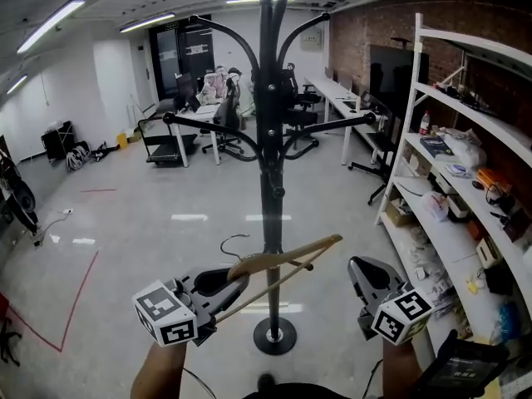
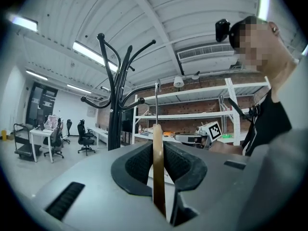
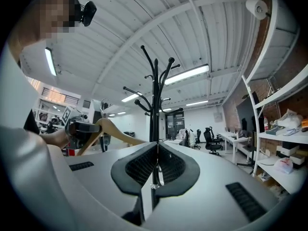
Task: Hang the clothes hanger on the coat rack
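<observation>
A black coat rack (image 1: 267,140) with curved arms stands on a round base straight in front of me. My left gripper (image 1: 241,279) is low and left of the pole, shut on one end of a wooden clothes hanger (image 1: 283,262). The hanger slants up to the right across the pole, and its metal hook (image 1: 233,241) points left. In the left gripper view the hanger (image 2: 157,165) shows edge-on between the jaws, with the rack (image 2: 114,114) beyond. My right gripper (image 1: 359,266), right of the pole, is shut and holds nothing. The right gripper view shows the rack (image 3: 154,100) and the hanger (image 3: 113,131).
White shelving (image 1: 449,181) full of boxes and small items runs along the right, close to my right gripper. Desks and office chairs (image 1: 224,115) stand far behind the rack. Red tape (image 1: 79,293) marks the grey floor at left.
</observation>
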The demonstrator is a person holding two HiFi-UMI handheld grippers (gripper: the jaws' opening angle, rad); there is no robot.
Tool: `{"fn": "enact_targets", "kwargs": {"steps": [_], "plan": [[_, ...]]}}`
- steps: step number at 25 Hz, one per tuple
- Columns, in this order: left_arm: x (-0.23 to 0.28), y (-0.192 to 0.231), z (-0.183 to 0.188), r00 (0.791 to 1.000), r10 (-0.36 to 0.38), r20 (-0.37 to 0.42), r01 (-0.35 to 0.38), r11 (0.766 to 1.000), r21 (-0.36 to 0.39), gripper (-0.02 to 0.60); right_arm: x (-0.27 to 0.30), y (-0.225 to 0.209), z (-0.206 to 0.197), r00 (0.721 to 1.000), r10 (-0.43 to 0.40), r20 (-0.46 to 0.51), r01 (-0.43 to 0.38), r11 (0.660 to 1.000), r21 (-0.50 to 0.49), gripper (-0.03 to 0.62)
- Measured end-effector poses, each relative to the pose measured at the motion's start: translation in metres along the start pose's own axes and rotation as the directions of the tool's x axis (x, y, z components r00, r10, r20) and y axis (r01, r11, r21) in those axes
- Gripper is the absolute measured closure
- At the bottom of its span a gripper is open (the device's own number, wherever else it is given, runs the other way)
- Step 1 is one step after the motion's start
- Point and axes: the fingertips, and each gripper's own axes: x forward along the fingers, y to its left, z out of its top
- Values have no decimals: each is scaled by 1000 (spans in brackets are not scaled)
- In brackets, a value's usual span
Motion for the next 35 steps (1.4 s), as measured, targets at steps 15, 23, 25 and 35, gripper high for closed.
{"fn": "enact_targets", "kwargs": {"steps": [15,23,25,35], "plan": [[72,67,44,985,-174,-20,175,980,100,529,32,-30,7,994,-107,15,106,994,12,586],[100,86,36,973,-221,-73,228,968,101,529,40,-40,4,990,-141,20,141,990,9,586],[106,88,30,969,-227,-100,237,965,109,529,41,-41,2,991,-136,17,136,991,2,586],[125,93,11,944,-289,-159,306,947,95,529,49,-49,-12,987,-160,-3,160,987,19,586]]}}
